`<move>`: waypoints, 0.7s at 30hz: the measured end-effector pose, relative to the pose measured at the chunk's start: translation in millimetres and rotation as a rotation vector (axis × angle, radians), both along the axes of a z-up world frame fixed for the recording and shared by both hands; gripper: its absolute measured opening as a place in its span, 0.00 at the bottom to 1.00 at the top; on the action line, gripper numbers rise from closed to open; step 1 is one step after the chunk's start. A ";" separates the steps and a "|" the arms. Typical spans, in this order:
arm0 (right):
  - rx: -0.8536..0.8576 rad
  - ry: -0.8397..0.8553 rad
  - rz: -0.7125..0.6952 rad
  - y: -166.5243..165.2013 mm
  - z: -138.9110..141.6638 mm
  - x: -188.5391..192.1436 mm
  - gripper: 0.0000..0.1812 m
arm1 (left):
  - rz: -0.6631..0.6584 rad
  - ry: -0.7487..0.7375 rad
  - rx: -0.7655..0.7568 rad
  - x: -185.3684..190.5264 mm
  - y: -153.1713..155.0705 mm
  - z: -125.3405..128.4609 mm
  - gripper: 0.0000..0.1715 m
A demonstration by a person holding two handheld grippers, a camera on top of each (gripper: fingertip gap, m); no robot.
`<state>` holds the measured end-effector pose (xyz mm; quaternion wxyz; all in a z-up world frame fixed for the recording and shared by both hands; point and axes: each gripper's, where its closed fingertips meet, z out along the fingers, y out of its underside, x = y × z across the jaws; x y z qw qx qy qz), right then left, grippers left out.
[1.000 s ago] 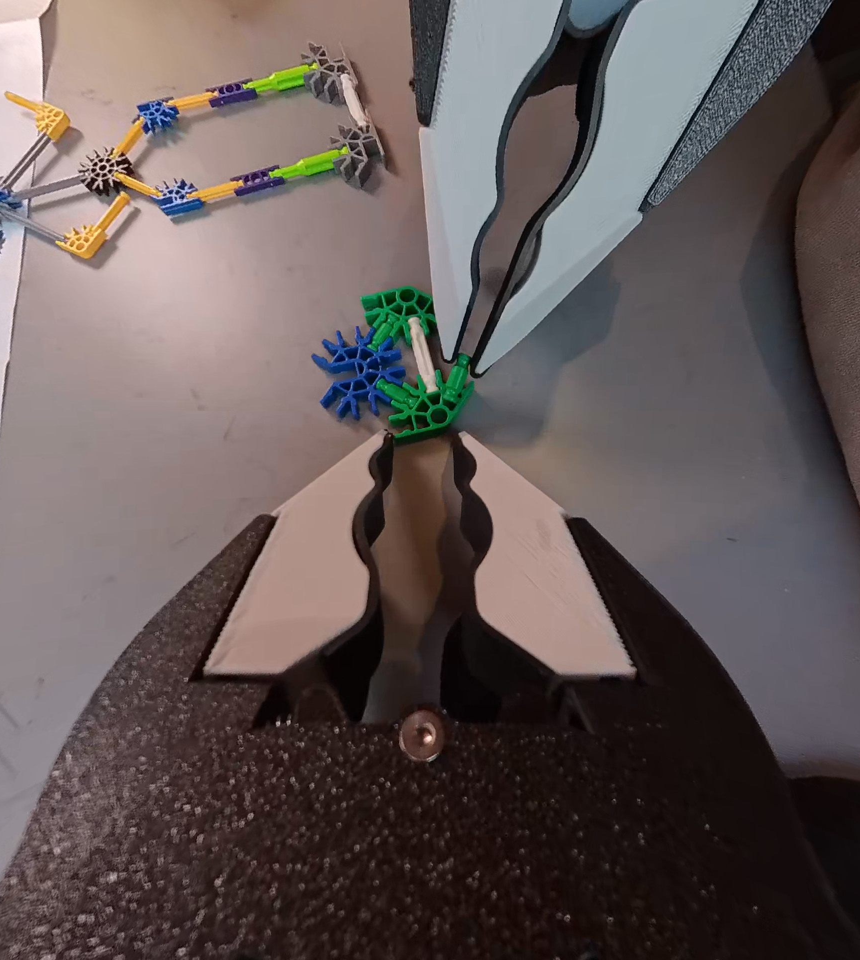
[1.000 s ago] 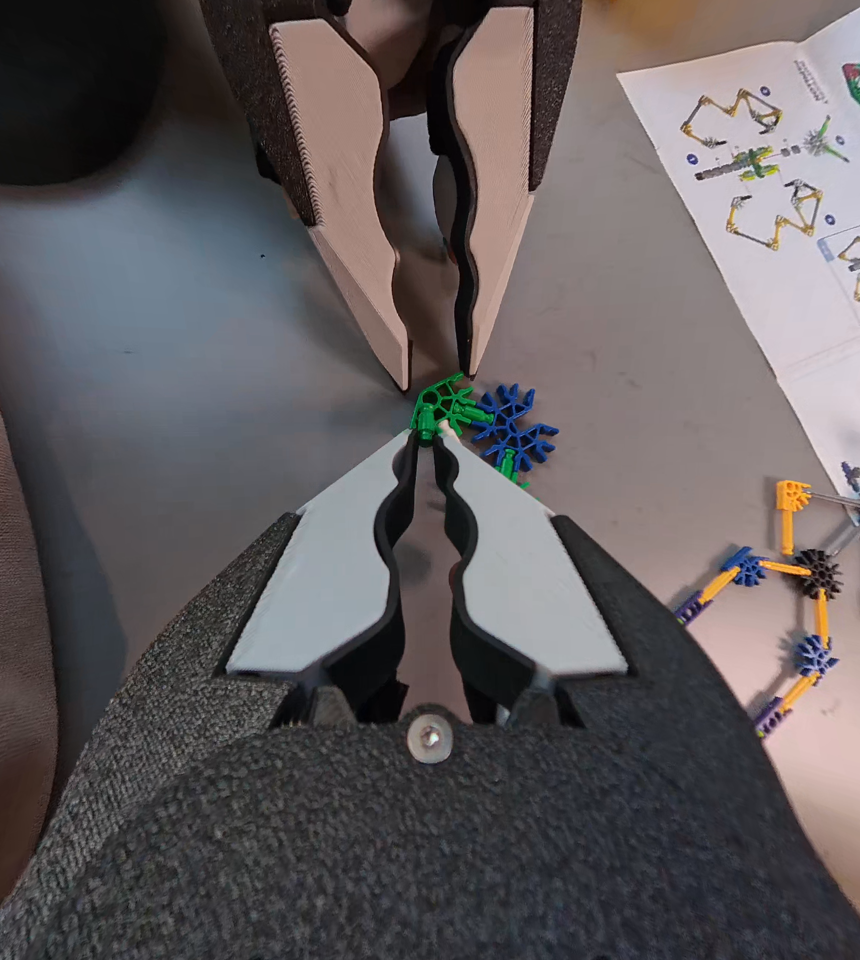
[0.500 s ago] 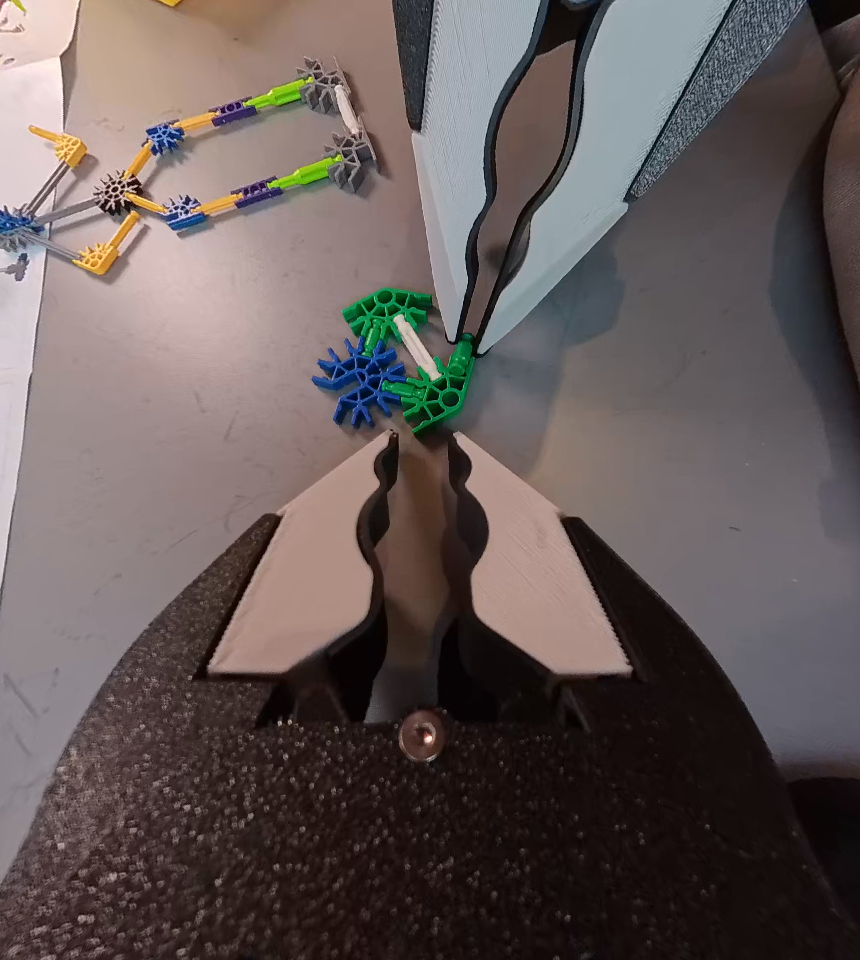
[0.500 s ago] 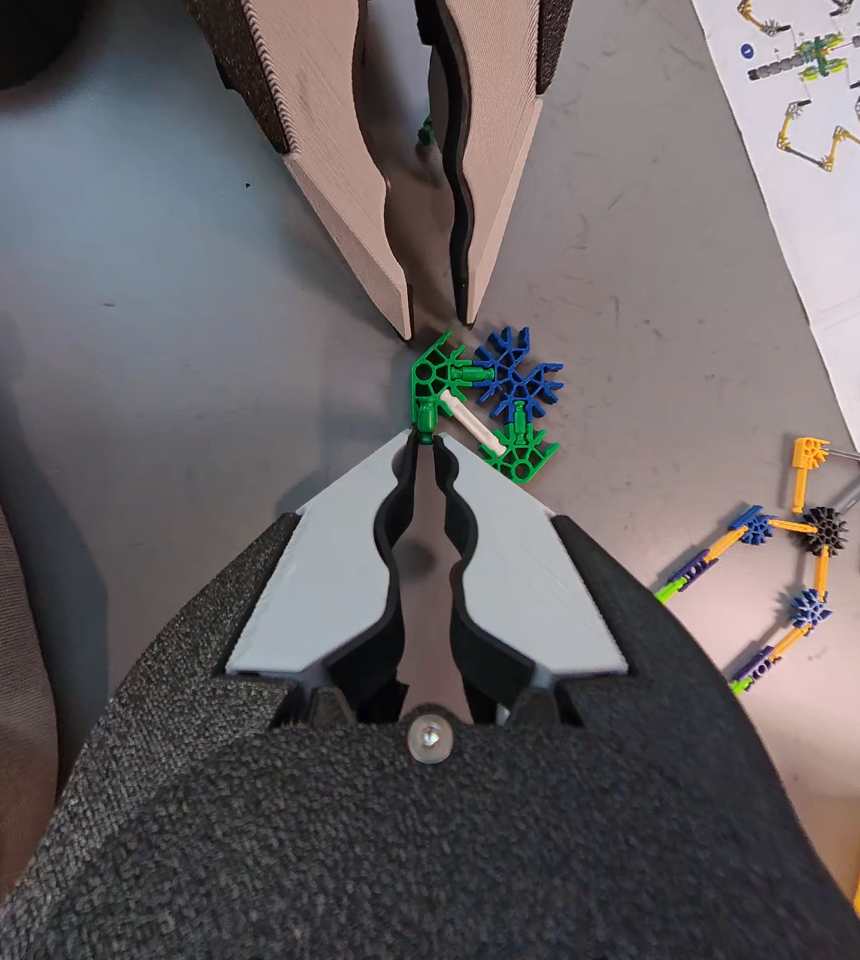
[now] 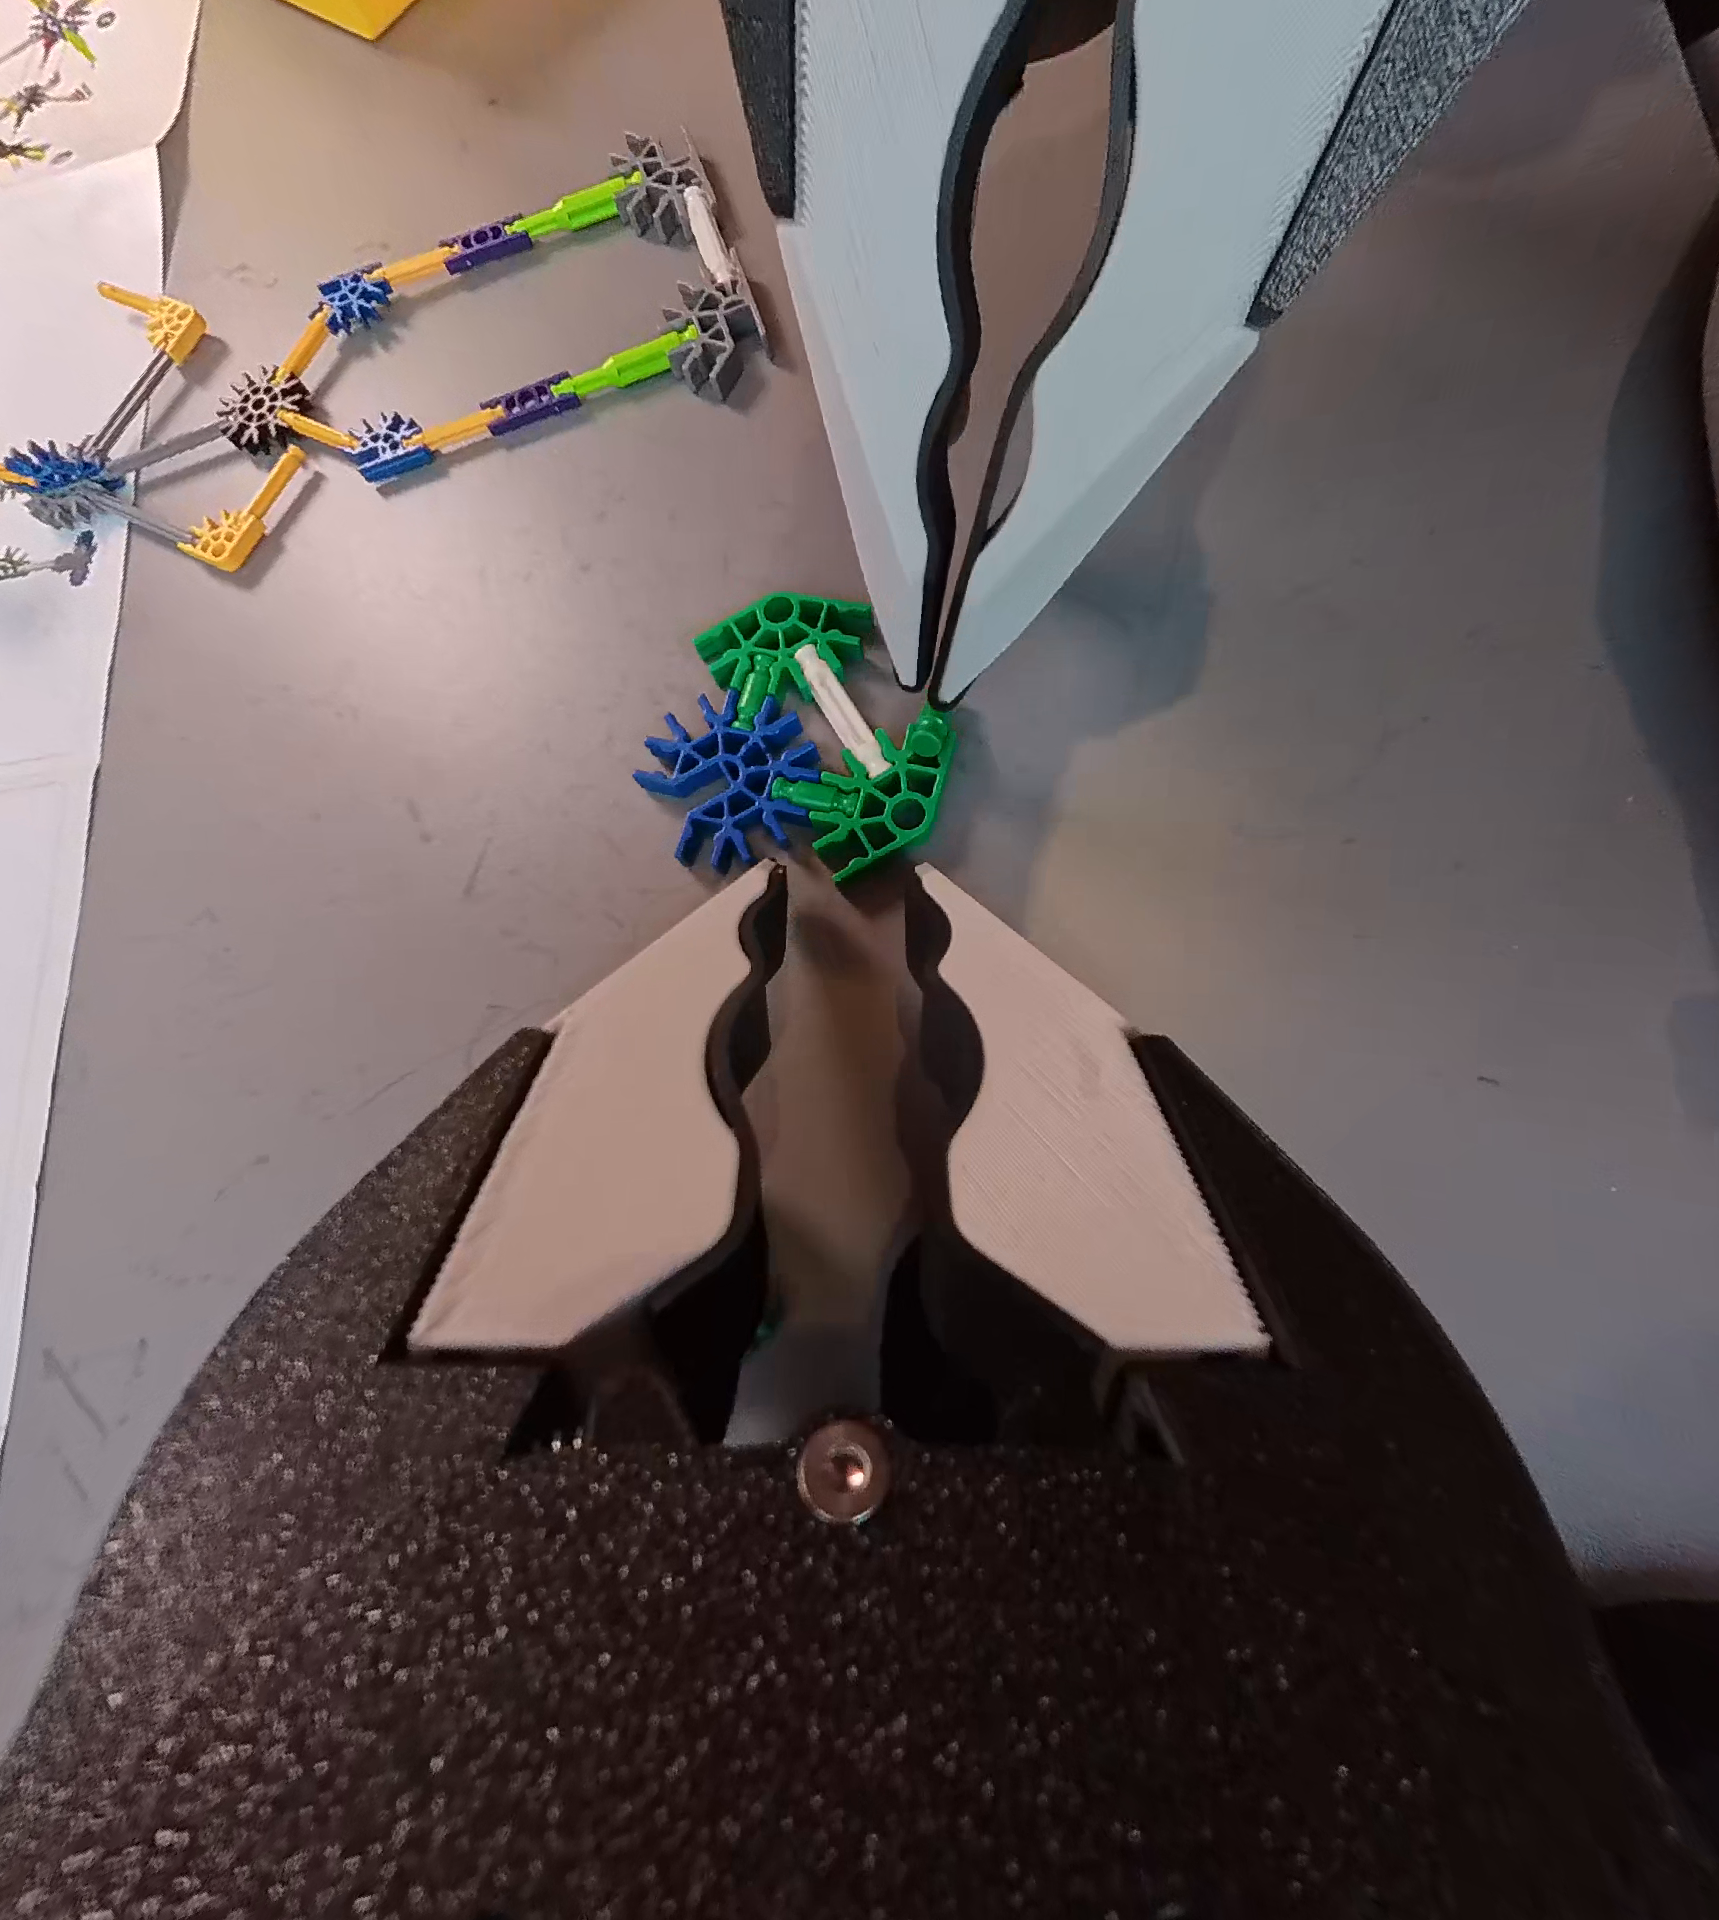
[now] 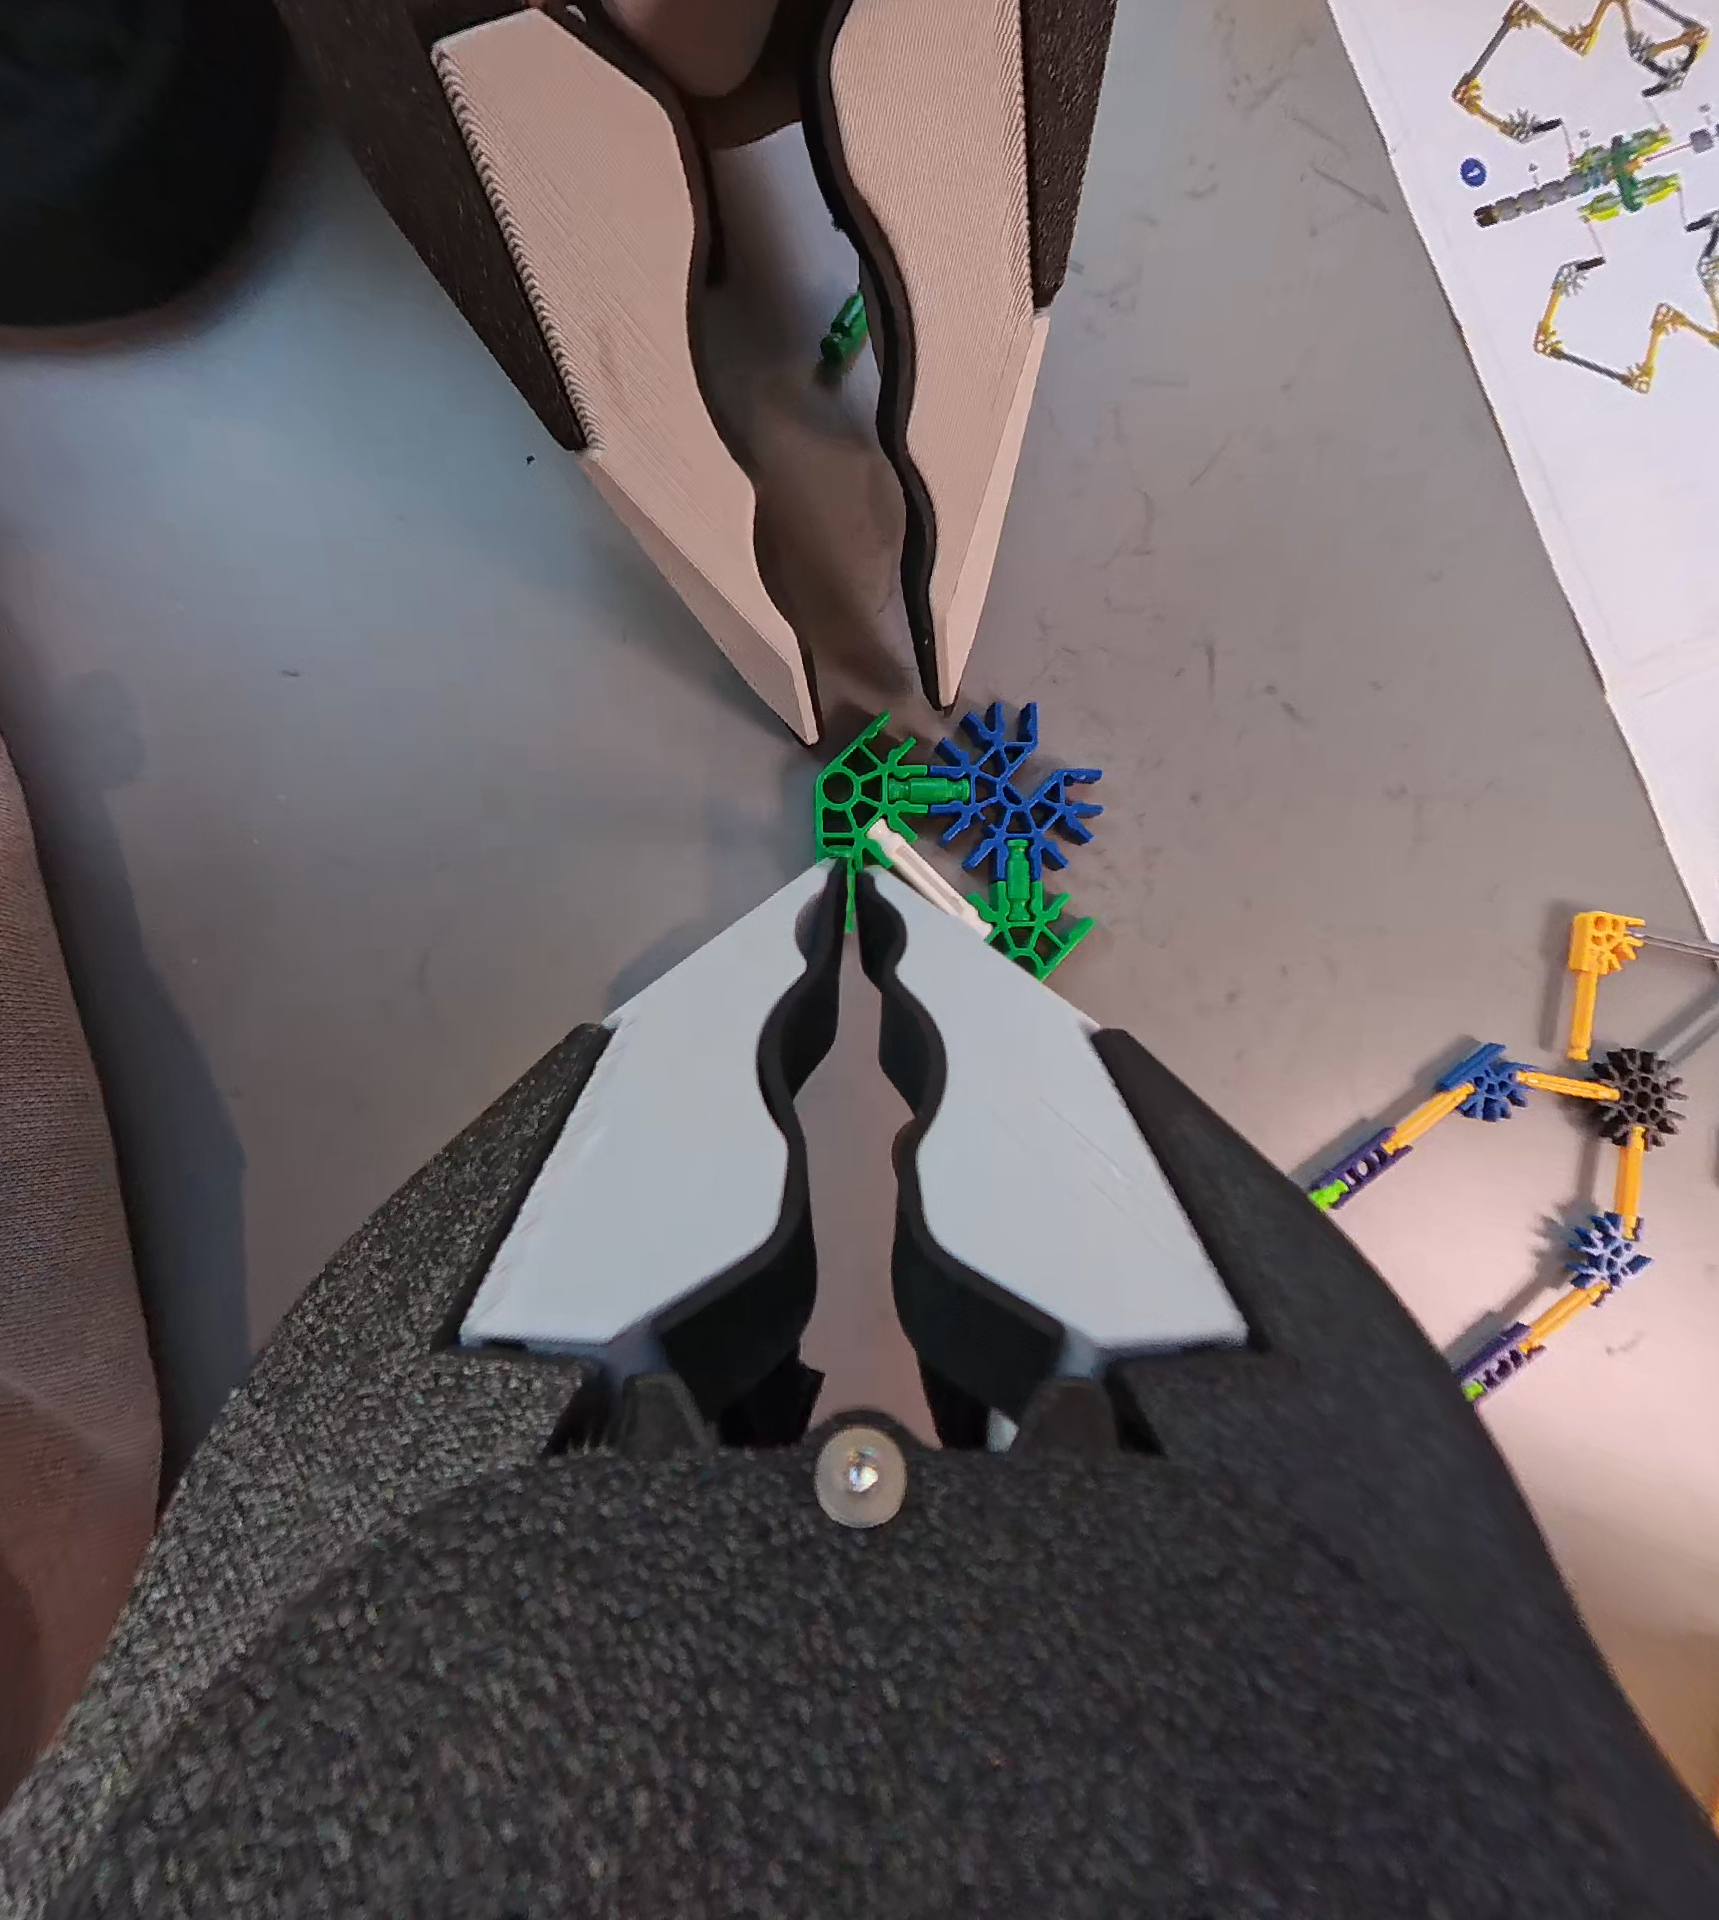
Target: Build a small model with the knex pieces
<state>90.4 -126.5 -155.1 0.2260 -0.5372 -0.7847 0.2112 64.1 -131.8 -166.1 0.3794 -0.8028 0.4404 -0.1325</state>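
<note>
Right now the small assembly (image 5: 793,743), a blue snowflake connector joined to two green fan pieces and a white rod, is lying flat on the grey table (image 5: 1354,935). The right gripper (image 6: 850,878) is reaching in from the far side in the left wrist view. Its jaws are standing almost closed, and a sliver of the green connector (image 6: 850,800) is showing between the tips, so it seems to be pinching that edge. The left gripper (image 5: 847,883) is hovering at the near side, its jaws parted a little and holding nothing. With so thin a hold, I judge the connector is risking slipping free or twisting. That could be popping the white rod loose, or skidding the piece left toward the larger model (image 5: 398,353).
</note>
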 end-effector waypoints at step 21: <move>-0.002 -0.152 0.080 -4.0 -6.7 -5.3 0.00 | -0.005 -0.004 -0.002 3.5 -1.0 -0.8 0.10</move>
